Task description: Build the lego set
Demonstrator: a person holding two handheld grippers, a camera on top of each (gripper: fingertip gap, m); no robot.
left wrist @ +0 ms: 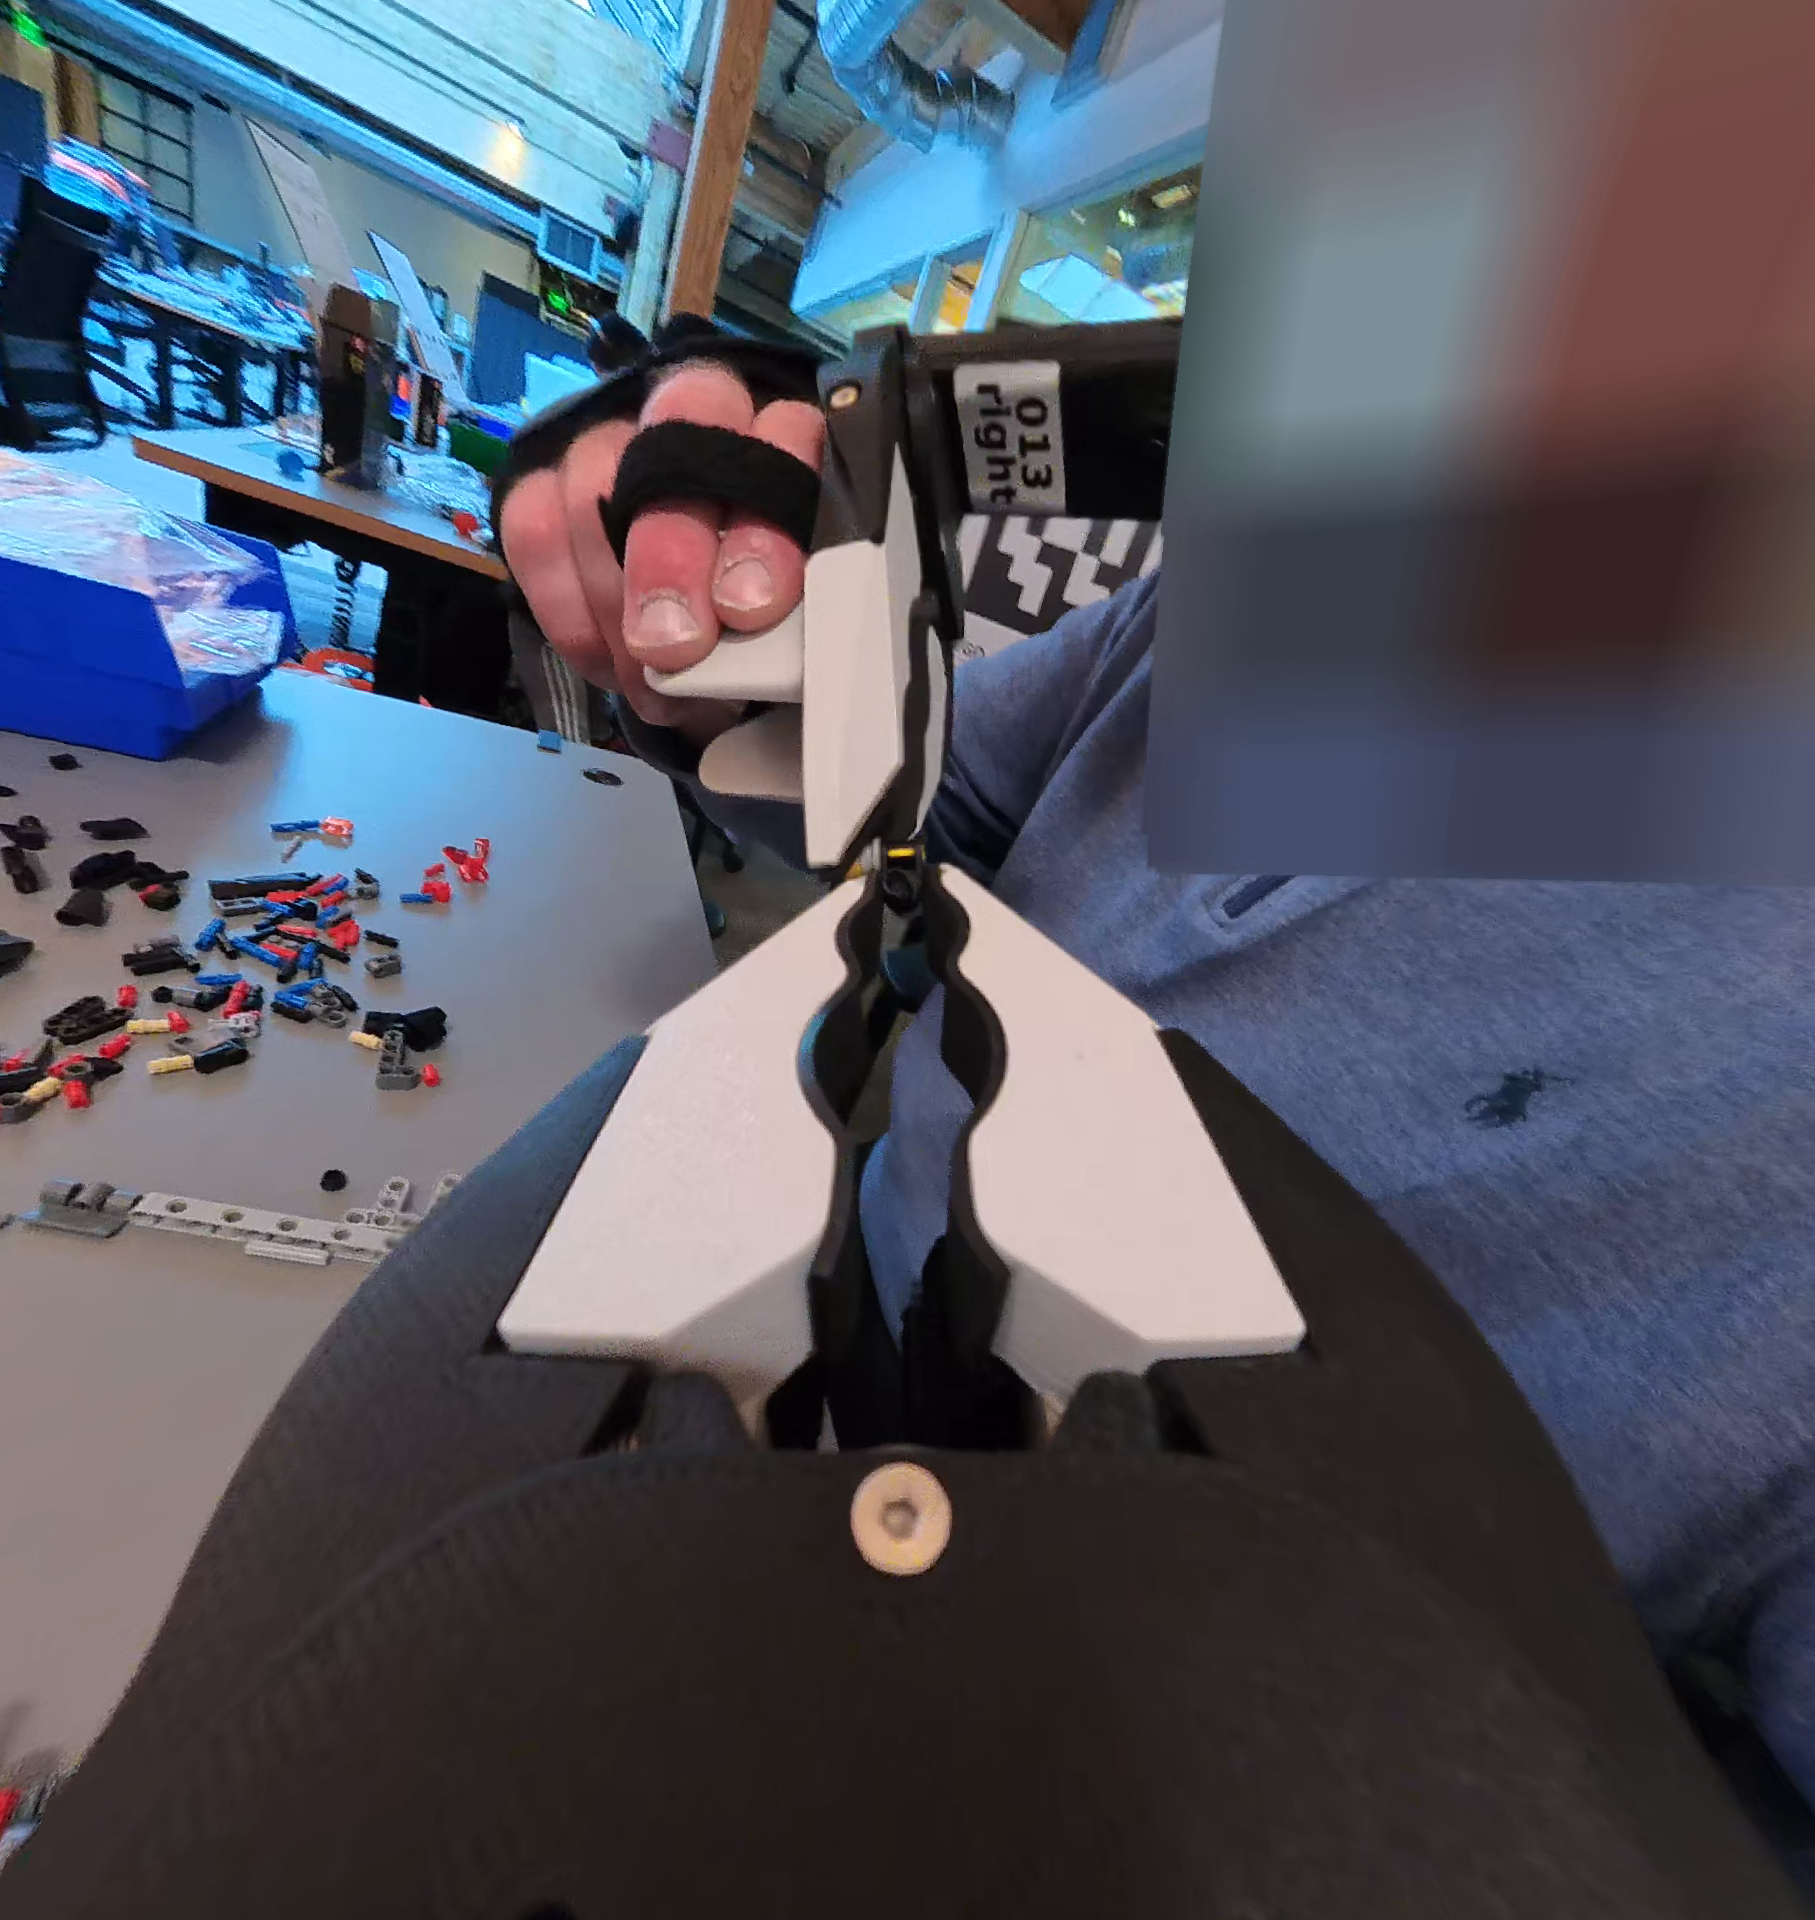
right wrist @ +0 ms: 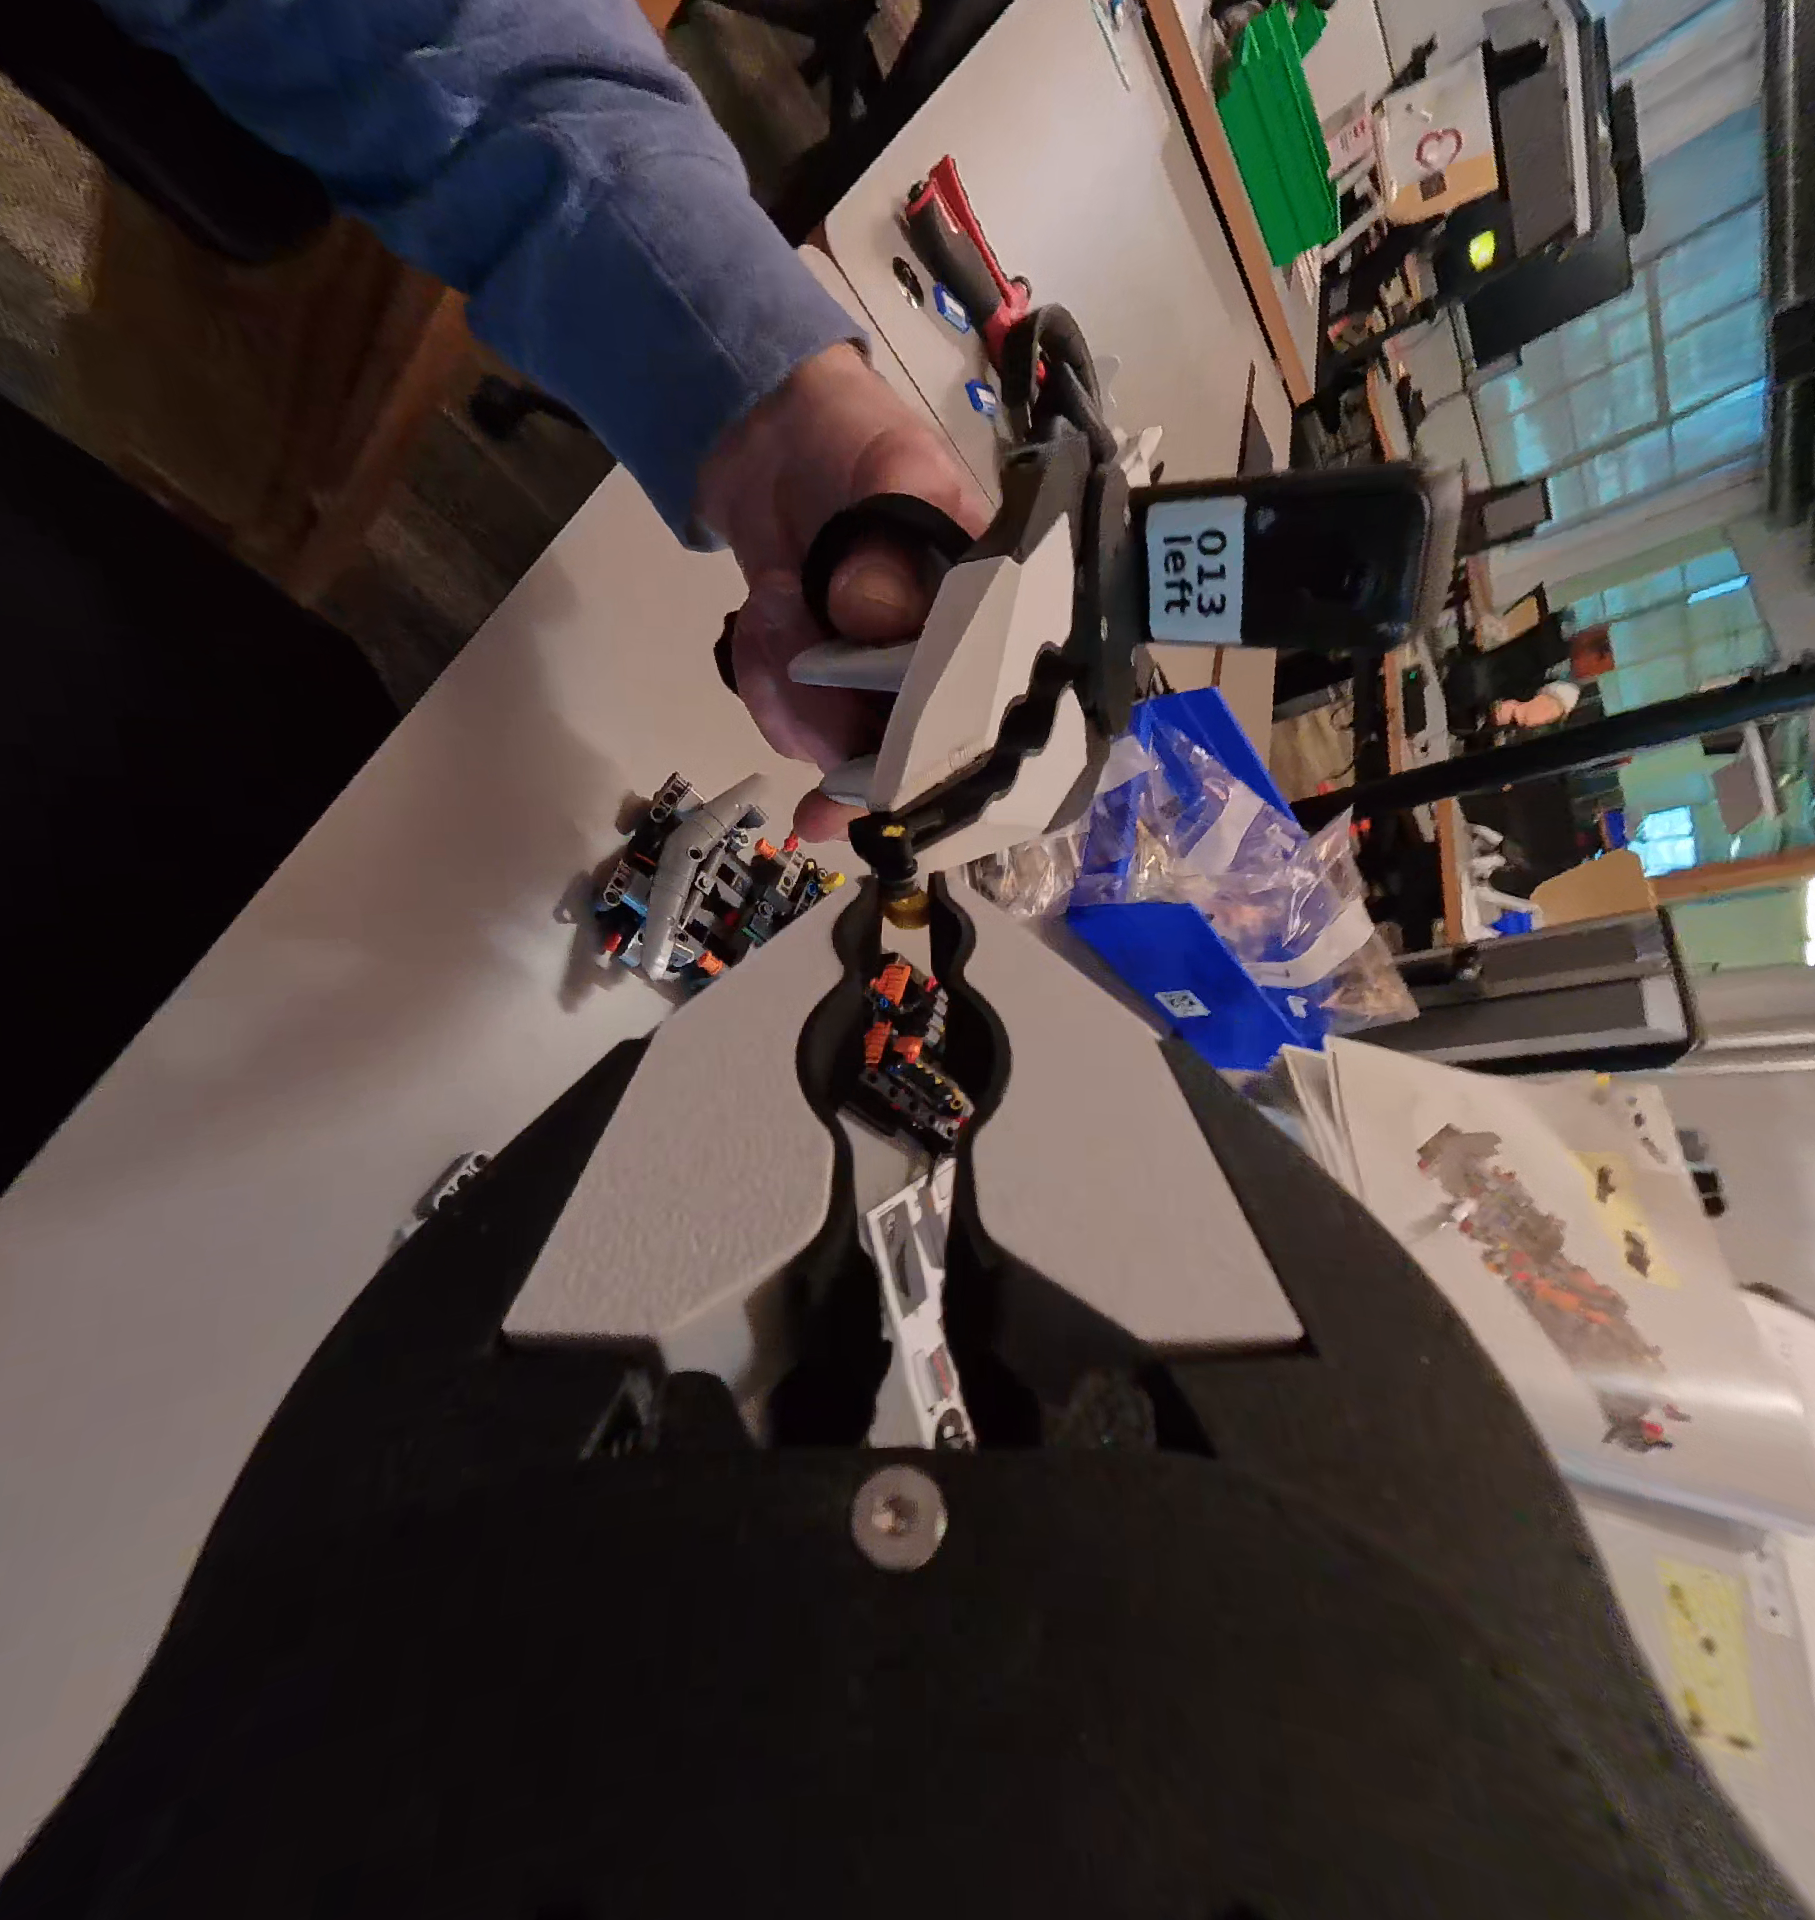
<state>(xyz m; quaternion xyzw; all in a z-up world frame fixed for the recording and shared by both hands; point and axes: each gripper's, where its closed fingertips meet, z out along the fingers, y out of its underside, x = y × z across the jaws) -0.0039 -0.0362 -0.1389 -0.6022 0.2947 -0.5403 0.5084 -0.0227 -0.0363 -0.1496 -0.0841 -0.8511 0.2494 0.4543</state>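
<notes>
My left gripper is shut on a small black lego piece. My right gripper is shut on a small tan-gold piece. The two grippers meet tip to tip in the air above the table edge, with the pieces touching or nearly so. In the left wrist view the right gripper comes down from above, held by a hand. In the right wrist view the left gripper holds the black piece, which has a yellow spot. A partly built lego assembly lies on the table.
Many loose red, blue and black lego pieces and a grey beam frame lie on the grey table. A blue bin with plastic bags, an open instruction booklet and a second small assembly lie nearby. A person in blue sits close.
</notes>
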